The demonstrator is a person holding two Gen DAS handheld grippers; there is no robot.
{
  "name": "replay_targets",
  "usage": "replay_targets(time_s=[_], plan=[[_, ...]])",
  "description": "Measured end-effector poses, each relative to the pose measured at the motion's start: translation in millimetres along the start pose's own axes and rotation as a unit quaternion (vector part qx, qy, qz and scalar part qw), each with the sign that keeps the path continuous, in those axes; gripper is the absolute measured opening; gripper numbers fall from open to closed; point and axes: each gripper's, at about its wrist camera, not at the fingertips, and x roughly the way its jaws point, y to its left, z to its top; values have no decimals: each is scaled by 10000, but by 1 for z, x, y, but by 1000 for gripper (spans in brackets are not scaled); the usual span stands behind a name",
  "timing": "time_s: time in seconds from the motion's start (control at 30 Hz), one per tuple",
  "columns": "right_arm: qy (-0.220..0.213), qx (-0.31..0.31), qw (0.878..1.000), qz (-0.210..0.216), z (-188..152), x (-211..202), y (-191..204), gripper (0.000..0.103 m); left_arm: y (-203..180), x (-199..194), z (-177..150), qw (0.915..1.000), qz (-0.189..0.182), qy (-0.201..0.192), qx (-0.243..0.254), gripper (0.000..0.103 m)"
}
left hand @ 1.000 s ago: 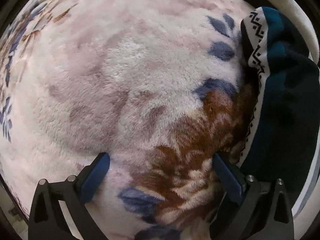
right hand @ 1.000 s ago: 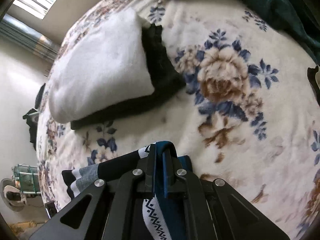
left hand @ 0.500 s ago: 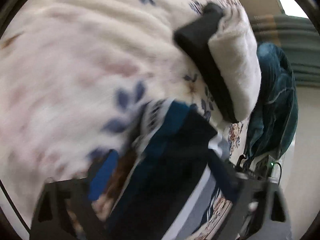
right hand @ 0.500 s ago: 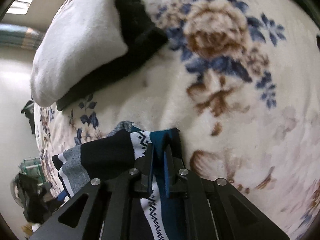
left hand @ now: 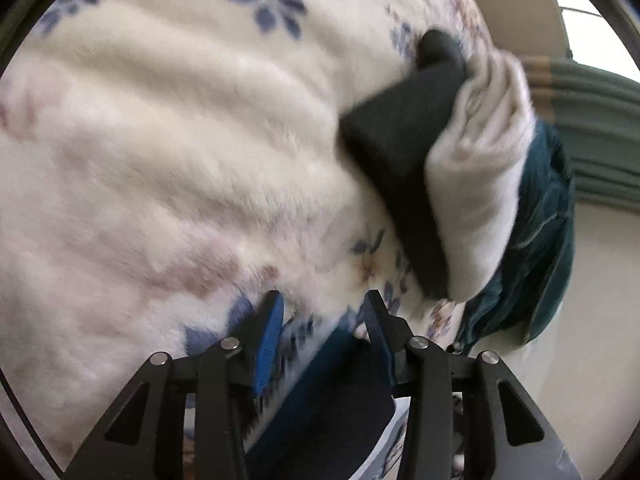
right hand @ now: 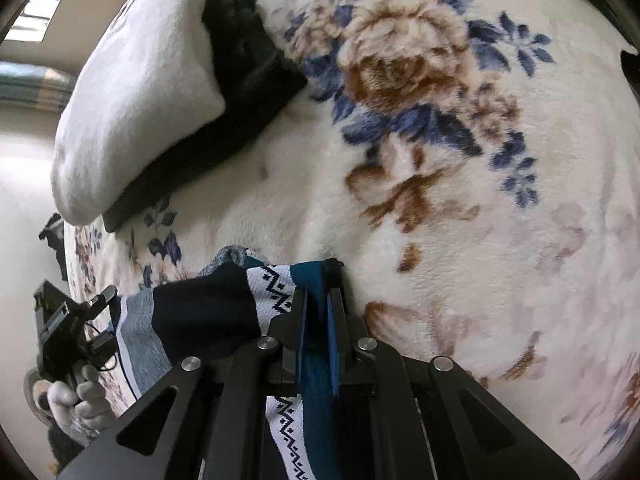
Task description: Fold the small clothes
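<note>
Your left gripper [left hand: 322,320] has swung away from the bare floral blanket [left hand: 168,152] and over to the patterned sock [left hand: 320,400]; its jaws, wide a second ago, are closing with the sock's edge between them. Your right gripper [right hand: 318,308] has sunk nearer the blanket, lowering its pinched sock end.

Patterned navy-teal sock [right hand: 312,292], draped on blanket [right hand: 440,220]

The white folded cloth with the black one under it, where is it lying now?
The white folded cloth lies at upper left in the right wrist view, on the black cloth, on the floral blanket, beyond the patterned sock.
</note>
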Motion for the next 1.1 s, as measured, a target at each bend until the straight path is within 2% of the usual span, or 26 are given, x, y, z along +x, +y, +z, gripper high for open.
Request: replay_targets(time_s=[0.03, 0.07, 0.1, 0.13, 0.2, 0.27, 0.37, 0.43, 0.5, 0.67, 0.77, 0.83, 0.87, 1.0, 1.1], plan=[[26, 50, 10000, 73, 0, -2, -2, 8, 1, -6, 0, 9999, -112, -44, -57, 56], [54, 87, 9999, 138, 0, -5, -3, 18, 2, -10, -1, 9999, -153, -20, -54, 63], [71, 128, 9997, 181, 0, -9, -5, 32, 2, -14, -5, 9997, -237, -25, -25, 63], [63, 150, 9996, 227, -1, -13, -8, 42, -2, -14, -10, 9996, -254, 25, 79, 63], [-6, 219, 9982, 559, -5, -23, -17, 73, -6, -20, -27, 9986, -195, 227, 441, 63], [96, 282, 9951, 941, -10, -23, -27, 86, -1, -23, -45, 9957, -185, 567, 705, 64], [957, 299, 9795, 1749, -27, 8, -42, 86, 12, -14, -69, 9923, -314, 968, 711, 65], [1480, 163, 9697, 1939, -39, 31, -45, 86, 18, -3, -80, 9906, -359, 1113, 714, 66], [1809, -43, 9636, 1968, -52, 51, -41, 87, 21, 0, -82, 9899, -412, 1136, 735, 68], [1922, -202, 9457, 2612, -57, 65, -22, 90, 20, -7, -71, 9863, -208, 1285, 1012, 70], [2110, -361, 9382, 2719, -56, 70, -14, 90, 24, -16, -70, 9840, -320, 1428, 1021, 70], [2190, -288, 9333, 2832, -52, 70, -17, 90, 32, -12, -73, 9810, -605, 1609, 903, 70], [2225, -252, 9301, 2910, -51, 71, -18, 90, 39, -9, -77, 9800, -660, 1656, 880, 74], [2280, -384, 9306, 2838, -48, 75, -10, 90, 32, 20, -85, 9789, -628, 1695, 951, 84], [2274, -423, 9319, 2793, -51, 81, 0, 90, 16, 23, -87, 9783, -687, 1618, 1100, 85]])
